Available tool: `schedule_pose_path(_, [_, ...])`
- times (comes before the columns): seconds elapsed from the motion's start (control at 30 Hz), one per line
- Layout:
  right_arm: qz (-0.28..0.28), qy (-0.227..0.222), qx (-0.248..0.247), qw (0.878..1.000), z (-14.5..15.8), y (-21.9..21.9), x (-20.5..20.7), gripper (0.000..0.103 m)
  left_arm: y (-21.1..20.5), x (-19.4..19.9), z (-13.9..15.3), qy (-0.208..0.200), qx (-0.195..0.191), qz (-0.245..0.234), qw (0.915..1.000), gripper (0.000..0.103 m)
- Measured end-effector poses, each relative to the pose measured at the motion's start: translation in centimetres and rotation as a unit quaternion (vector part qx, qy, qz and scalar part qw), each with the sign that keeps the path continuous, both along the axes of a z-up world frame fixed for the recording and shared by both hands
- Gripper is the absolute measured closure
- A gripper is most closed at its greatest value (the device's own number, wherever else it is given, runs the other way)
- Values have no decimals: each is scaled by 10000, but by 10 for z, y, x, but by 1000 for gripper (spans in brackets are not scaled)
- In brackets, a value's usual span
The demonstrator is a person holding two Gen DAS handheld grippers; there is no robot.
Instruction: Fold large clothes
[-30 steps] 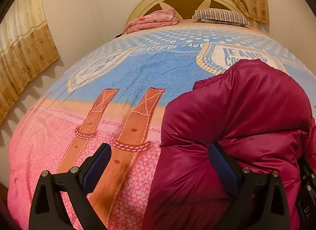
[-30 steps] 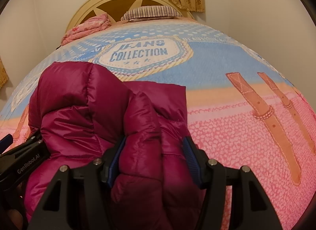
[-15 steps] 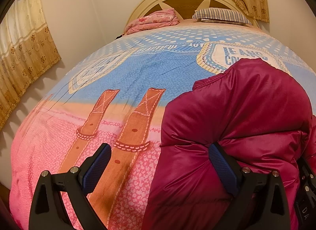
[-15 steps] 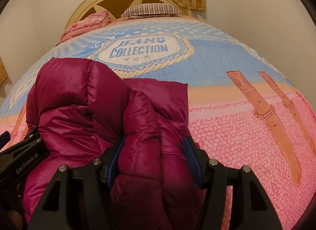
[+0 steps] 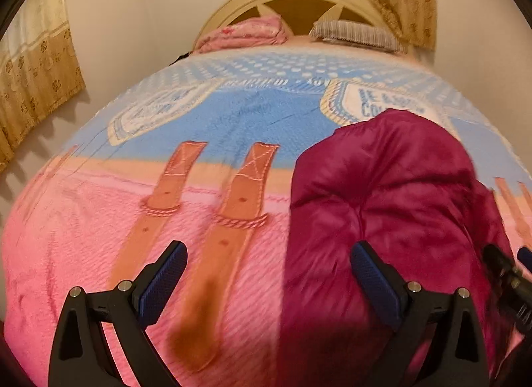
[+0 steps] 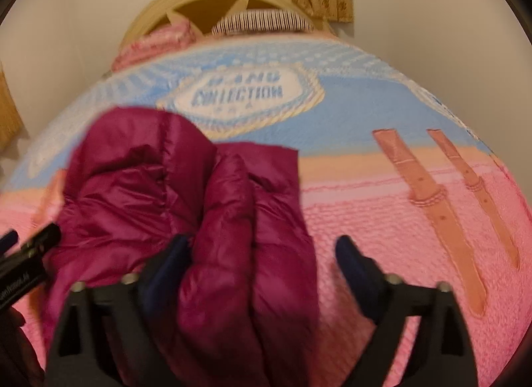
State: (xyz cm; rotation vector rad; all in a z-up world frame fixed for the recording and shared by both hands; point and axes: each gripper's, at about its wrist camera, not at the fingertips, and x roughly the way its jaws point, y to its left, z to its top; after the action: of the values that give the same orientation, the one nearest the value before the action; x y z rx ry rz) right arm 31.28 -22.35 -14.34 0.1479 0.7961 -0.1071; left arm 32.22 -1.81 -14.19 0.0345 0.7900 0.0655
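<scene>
A: Tongs first. My right tongs (image 6: pixel 262 264) were clenched on a puffy roll of the magenta down jacket (image 6: pixel 186 194) half a second ago; now they are spread wide, released, the roll slack between them.

B: And the left?

A: My left tongs (image 5: pixel 266 274) are agape as before, gripping nothing, one pad against the jacket's flank. The jacket sits bundled on the bed (image 5: pixel 99 227) straight ahead of both. I judge this fold set down.

B: Containers?

A: None in view.

left gripper (image 5: pixel 266 274) spread wide over the pink bedspread (image 5: pixel 83 237); maroon puffer jacket (image 5: pixel 392 194) bunched at right, near.
</scene>
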Motion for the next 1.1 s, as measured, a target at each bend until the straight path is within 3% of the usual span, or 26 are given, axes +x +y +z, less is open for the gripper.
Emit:
schedule_pose_path(0.2, [191,14,180,9997,-8,-1,-32,9,7,-25,-12,11,-203,-339,9992,4])
schedule_pose_path(0.43, [136,139,133,9997,-25,1,-22,10,-5,-28,-26,-117,-76,-260,9996,4])
schedule_pose_path(0.53, [124,255,358,9990,-33,-1,-15,13,-14,-25,-29,-91,35,-320,9994,4])
schedule_pose_path(0.57, [134,269,488,9984,-35,-2,-13,16,-14,-22,-31,-27,-32,-336,9994,4])
schedule_pose_path(0.67, [362,167,515,9979,-33,4,-16,38,-16,-21,-32,39,-115,-484,9988,9])
schedule_pose_path(0.8, [470,136,586,9971,-32,10,-18,49,-31,-26,-30,41,-156,-963,9952,56])
schedule_pose_path(0.83, [488,133,647,9966,-33,9,-18,50,-38,-28,-29,46,-71,-1051,9944,62])
schedule_pose_path(0.97, [643,56,864,9942,-32,6,-22,66,-50,-29,-26,51,165,-1085,9939,73])
schedule_pose_path(1.03, [722,-35,765,9944,-28,11,-26,72,-51,-33,-20,7,290,-1048,9941,87])
schedule_pose_path(1.1, [792,-174,638,9947,-21,15,-35,76,-49,-38,-13,-55,340,-1017,9942,92])
